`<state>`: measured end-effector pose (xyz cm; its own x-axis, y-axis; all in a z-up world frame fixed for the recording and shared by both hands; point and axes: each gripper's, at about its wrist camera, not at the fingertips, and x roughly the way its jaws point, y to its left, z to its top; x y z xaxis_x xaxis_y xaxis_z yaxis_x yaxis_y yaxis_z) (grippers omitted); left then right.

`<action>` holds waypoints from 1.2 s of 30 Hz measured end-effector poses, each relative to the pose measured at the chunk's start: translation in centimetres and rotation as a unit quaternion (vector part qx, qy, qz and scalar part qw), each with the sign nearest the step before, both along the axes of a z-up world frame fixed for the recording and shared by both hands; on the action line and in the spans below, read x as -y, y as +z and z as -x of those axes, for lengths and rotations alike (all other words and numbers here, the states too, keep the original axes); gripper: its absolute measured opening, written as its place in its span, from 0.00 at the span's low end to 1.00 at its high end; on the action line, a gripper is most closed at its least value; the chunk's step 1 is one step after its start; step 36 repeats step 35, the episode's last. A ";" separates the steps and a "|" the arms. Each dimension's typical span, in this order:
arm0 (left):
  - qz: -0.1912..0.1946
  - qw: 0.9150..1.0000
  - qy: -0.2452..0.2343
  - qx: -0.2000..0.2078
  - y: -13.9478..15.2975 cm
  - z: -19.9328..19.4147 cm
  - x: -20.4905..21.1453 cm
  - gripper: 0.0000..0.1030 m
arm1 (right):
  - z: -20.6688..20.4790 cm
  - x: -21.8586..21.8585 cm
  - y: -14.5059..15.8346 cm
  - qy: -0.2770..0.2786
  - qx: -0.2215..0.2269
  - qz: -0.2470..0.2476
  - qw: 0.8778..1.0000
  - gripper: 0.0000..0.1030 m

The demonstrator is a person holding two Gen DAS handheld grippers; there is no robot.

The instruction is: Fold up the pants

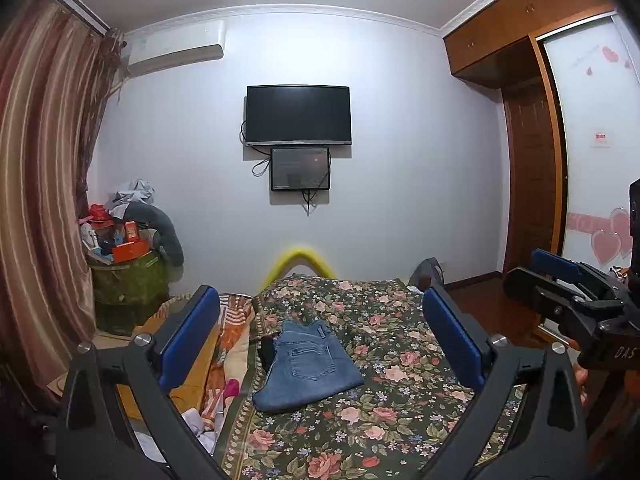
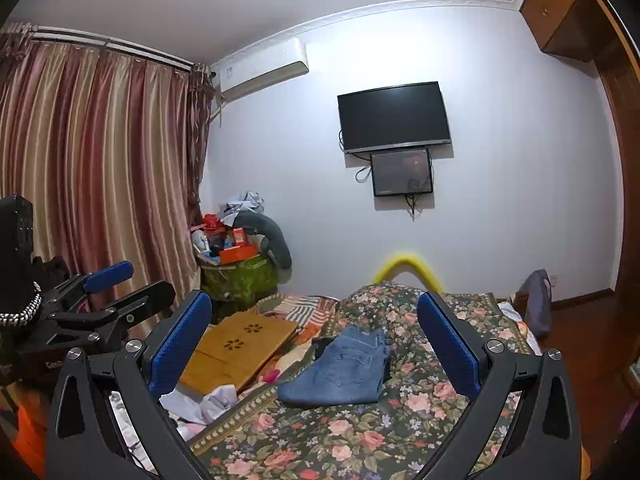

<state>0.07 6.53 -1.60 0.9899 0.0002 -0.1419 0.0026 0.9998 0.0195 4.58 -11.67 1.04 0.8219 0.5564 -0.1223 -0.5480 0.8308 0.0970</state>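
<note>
Left wrist view first: the pants [image 1: 306, 364], blue denim, lie folded into a compact bundle on the floral bedspread [image 1: 384, 420], a back pocket facing up and the waistband toward the far end of the bed. A dark scrap of something peeks out at their left edge; I cannot tell what it is. All four edges of the bundle sit well inside the spread, with bare flowered cloth open on the near side and the right side, and a narrower strip on the left before the spread's border. The left gripper [image 1: 320, 336] hangs above the near part of the bed with its blue-padded fingers [image 1: 188, 332] spread wide, nothing between them. The right gripper [image 2: 314, 340] hovers likewise, its jaws wide apart and empty, and from its view the pants lie between and beyond its fingertips. Left of the spread a wooden lap tray [image 2: 240, 344] rests on a striped blanket [image 2: 304, 308], with crumpled white cloth [image 2: 208, 400] nearer. At the far end a yellow curved footboard [image 1: 298, 262] rises. Beyond, a black television [image 1: 298, 114] hangs on the pale wall over a smaller screen [image 1: 300, 169]. Striped curtains [image 2: 100, 160] cover the left, a heaped green bin [image 2: 240, 276] stands in the corner, and a wooden wardrobe [image 1: 520, 80] fills the right.
</note>
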 end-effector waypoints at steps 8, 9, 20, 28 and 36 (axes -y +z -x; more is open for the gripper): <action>0.005 1.000 -0.013 -0.006 -0.2 -0.2 -0.3 0.99 | -0.1 0.2 0.0 -0.006 -0.003 -0.002 1.000 0.99; 0.007 1.000 -0.018 -0.009 -0.2 -0.2 -0.4 0.99 | -0.1 0.2 0.1 -0.006 -0.003 -0.002 1.000 0.99; 0.010 0.999 -0.030 -0.020 -0.8 -0.5 -0.4 0.99 | -0.1 0.5 0.1 -0.016 -0.001 -0.001 1.000 0.99; 0.012 0.999 -0.034 -0.028 -0.9 -0.7 -0.3 0.99 | -0.2 0.7 0.1 -0.015 -0.003 -0.002 1.000 0.99; 0.014 0.999 -0.036 -0.031 -1.1 -0.8 -0.5 1.00 | -0.2 0.7 0.0 -0.015 -0.006 -0.001 1.000 0.99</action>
